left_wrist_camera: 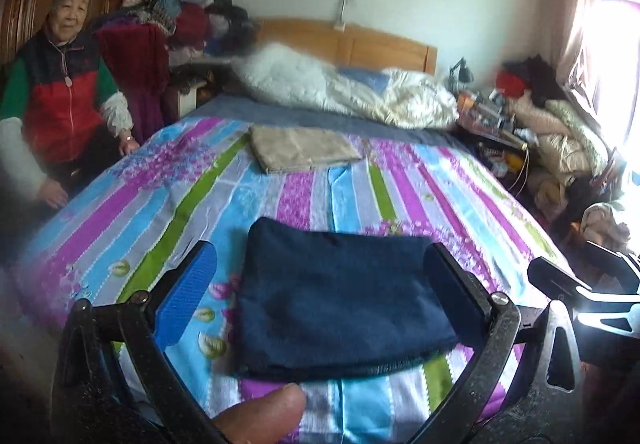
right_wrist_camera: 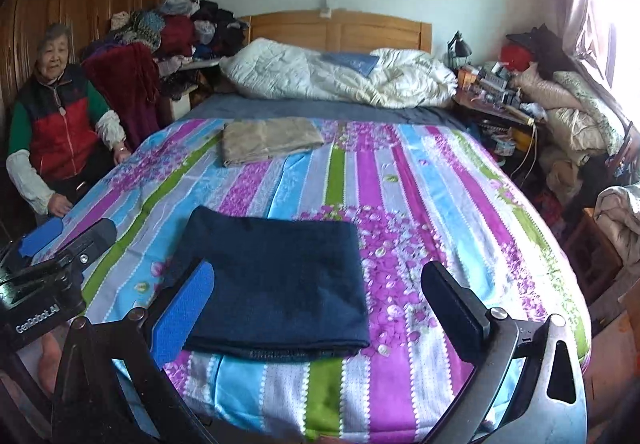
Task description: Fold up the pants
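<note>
Evidently the folding itself is finished: the navy pants (left_wrist_camera: 340, 300) lie as a compact, layered rectangle on the striped bedspread (left_wrist_camera: 420, 180) near the foot of the bed, edges fairly square, with the folded stack's open edges facing the cameras. The left tongs (left_wrist_camera: 324, 296) hover above them with the jaws spread wide, holding nothing; the right tongs (right_wrist_camera: 324, 308) are likewise wide and empty, their blue pad just over the bundle's near left corner. A second folded piece, beige (right_wrist_camera: 270, 140), sits well apart toward the rumpled white quilt (right_wrist_camera: 340, 72). A seated person (left_wrist_camera: 60, 84) rests a hand on the bed's left edge. What remains, by my reading, is a small tidy or carrying the bundle beside the beige one, which would need both tongs closing on opposite edges so the layers stay together.
</note>
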The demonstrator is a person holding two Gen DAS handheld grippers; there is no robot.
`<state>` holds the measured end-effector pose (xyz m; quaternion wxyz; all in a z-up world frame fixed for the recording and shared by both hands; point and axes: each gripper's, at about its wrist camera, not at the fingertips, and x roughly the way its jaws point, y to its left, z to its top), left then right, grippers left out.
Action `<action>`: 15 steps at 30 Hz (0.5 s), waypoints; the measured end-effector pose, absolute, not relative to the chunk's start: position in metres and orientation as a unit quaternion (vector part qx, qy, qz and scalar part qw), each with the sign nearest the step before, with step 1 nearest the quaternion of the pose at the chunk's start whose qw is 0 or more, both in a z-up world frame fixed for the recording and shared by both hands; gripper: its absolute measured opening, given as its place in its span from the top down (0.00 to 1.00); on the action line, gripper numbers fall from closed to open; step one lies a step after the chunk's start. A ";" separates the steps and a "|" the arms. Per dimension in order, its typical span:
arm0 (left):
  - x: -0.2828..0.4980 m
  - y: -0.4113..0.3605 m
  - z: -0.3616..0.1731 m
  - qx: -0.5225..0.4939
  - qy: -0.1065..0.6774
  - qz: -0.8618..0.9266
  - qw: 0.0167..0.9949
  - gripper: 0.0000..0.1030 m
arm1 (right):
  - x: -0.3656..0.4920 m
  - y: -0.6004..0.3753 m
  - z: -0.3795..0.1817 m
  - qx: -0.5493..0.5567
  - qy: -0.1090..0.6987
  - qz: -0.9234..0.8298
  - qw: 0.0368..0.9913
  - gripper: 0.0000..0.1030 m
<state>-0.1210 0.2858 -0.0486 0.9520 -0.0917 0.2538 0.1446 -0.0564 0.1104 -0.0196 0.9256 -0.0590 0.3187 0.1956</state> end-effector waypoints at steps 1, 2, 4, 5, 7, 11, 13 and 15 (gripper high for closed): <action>-0.123 0.286 -0.049 -0.098 0.265 0.149 0.948 0.00 | -0.056 0.112 -0.022 -0.059 0.323 0.201 0.923 0.00; -0.121 0.289 -0.052 -0.109 0.281 0.151 0.942 0.00 | -0.057 0.114 -0.024 -0.058 0.328 0.207 0.920 0.00; -0.122 0.291 -0.058 -0.116 0.300 0.159 0.933 0.00 | -0.054 0.118 -0.030 -0.054 0.341 0.221 0.912 0.00; -0.122 0.291 -0.060 -0.118 0.309 0.162 0.930 0.00 | -0.053 0.119 -0.033 -0.052 0.350 0.225 0.908 0.00; -0.120 0.290 -0.066 -0.120 0.330 0.163 0.922 0.00 | -0.051 0.122 -0.039 -0.048 0.368 0.230 0.900 0.00; -0.122 0.288 -0.070 -0.135 0.347 0.152 0.916 0.00 | -0.050 0.126 -0.046 -0.057 0.375 0.220 0.899 0.00; -0.123 0.285 -0.069 -0.132 0.347 0.151 0.916 0.00 | -0.049 0.126 -0.046 -0.057 0.380 0.218 0.897 0.00; -0.123 0.284 -0.069 -0.130 0.348 0.150 0.916 0.00 | -0.047 0.127 -0.047 -0.061 0.381 0.216 0.897 0.00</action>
